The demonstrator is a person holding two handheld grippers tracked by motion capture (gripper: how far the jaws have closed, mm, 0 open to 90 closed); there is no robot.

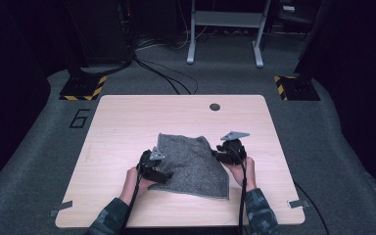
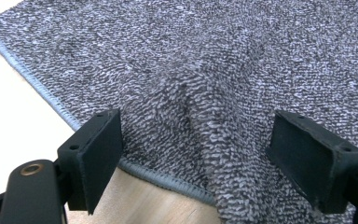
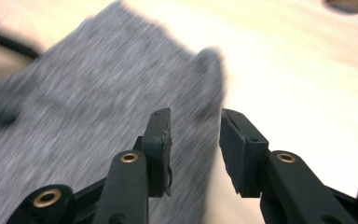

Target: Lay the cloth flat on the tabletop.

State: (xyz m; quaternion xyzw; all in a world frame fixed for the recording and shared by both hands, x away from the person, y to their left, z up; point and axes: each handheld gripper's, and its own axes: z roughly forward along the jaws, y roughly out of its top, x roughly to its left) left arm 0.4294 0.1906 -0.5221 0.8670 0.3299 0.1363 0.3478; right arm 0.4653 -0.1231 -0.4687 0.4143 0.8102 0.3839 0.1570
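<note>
**Grey towel worked at both edges**

Two sleeved forearms are seen at the near edge of the table (image 1: pixel 127 117) in the high view, each hand wrapped round a gripper. The left gripper (image 1: pixel 152 166) is set at the towel's (image 1: pixel 193 164) left edge, tilted down toward the cloth. In the left gripper view its jaws are spread wide, and a raised fold of the towel (image 2: pixel 205 93) is framed between them; the pads are kept clear of the pile on both sides, so nothing is held. A stitched hem is seen running under the left pad, with bare wood beside it.

The right gripper (image 1: pixel 230 151) is placed at the towel's right edge, a little farther from the person than the left one. In the right gripper view its jaws (image 3: pixel 195 140) are drawn to a narrow gap with the towel's edge below and beyond them. That picture is blurred, so it cannot be told for certain, but no cloth appears to be pinched.

The towel is laid roughly at the middle of the table, rumpled, with one corner reaching toward the near edge. Farther off, a round hole (image 1: pixel 215 106) is cut in the tabletop. Beyond the table, cables (image 1: pixel 166 78) are strewn over the floor, and a white frame (image 1: pixel 225 29) is stood at the back.
</note>
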